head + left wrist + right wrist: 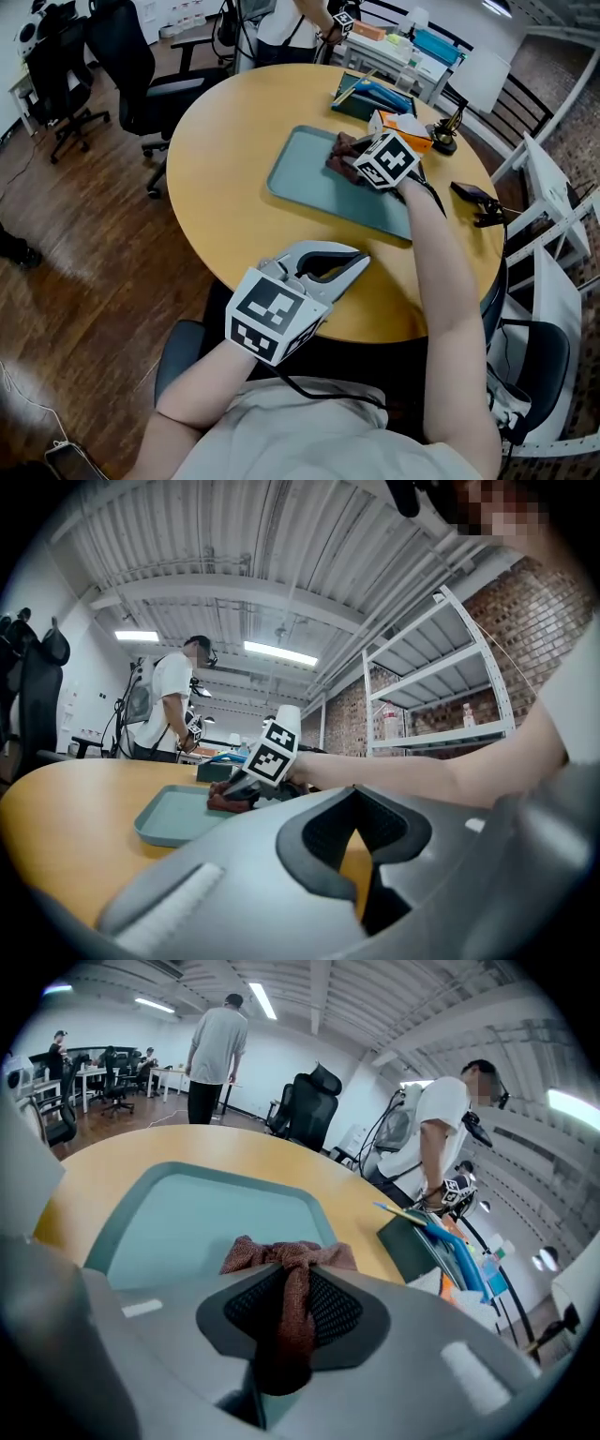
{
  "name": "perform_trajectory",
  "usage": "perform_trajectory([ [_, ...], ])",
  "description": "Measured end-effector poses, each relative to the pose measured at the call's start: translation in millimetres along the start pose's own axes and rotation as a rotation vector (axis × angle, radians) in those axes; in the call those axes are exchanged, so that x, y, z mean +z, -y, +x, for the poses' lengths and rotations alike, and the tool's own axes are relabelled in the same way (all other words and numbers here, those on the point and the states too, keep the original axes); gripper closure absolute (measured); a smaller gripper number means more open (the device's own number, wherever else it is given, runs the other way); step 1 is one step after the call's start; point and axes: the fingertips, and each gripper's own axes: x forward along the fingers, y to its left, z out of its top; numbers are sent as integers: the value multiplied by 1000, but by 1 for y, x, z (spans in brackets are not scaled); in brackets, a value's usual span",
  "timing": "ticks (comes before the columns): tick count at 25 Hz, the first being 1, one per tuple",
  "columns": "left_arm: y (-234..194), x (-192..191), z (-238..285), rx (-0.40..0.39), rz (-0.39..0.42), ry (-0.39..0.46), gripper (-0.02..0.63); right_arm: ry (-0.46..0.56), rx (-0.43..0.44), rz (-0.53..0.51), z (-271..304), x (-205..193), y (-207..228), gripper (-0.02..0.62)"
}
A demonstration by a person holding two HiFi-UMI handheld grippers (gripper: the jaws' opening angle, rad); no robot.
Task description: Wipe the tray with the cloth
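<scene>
Right gripper (354, 161): its jaws are pressed together on the cloth (341, 153). In the right gripper view a fold of the cloth (292, 1269) runs down between the two pads, and the rest bunches out in front of the gripper (289, 1327).

Cloth: reddish-brown and crumpled. It sits on the far right part of the tray (307, 176) and seems to touch the tray's floor. The left gripper view shows it as a dark lump (225, 801) low on the tray (167, 819).

Tray: pale green and shallow, with rounded corners. It lies flat on the round yellow table (223, 197), and most of its floor is bare (192, 1215).

Left gripper (354, 264): its jaws are closed on each other and there is nothing between them. In its own view only the table shows through the hollow behind the tips (360, 857). It is at the near edge of the table, well apart from the tray.

Far side of the table: a dark box with a blue thing on top (373, 96) and an orange and white box (405, 126) stand just beyond the tray.

Person: stands behind the table (427, 1138), also carrying a marker cube.
</scene>
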Motion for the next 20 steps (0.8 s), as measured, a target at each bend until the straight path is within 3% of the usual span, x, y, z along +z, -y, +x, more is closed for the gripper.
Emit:
perform_trajectory([
  [12,9,0,11,-25,-1,-7,605,-91,-89,125,-70,-115,30,517],
  [15,10,-1,13,-26,1,-8,604,-45,-68,144,-80,-118,18,518],
  [20,7,-1,12,-20,-3,-9,606,3,-2,63,-101,-106,-28,519],
])
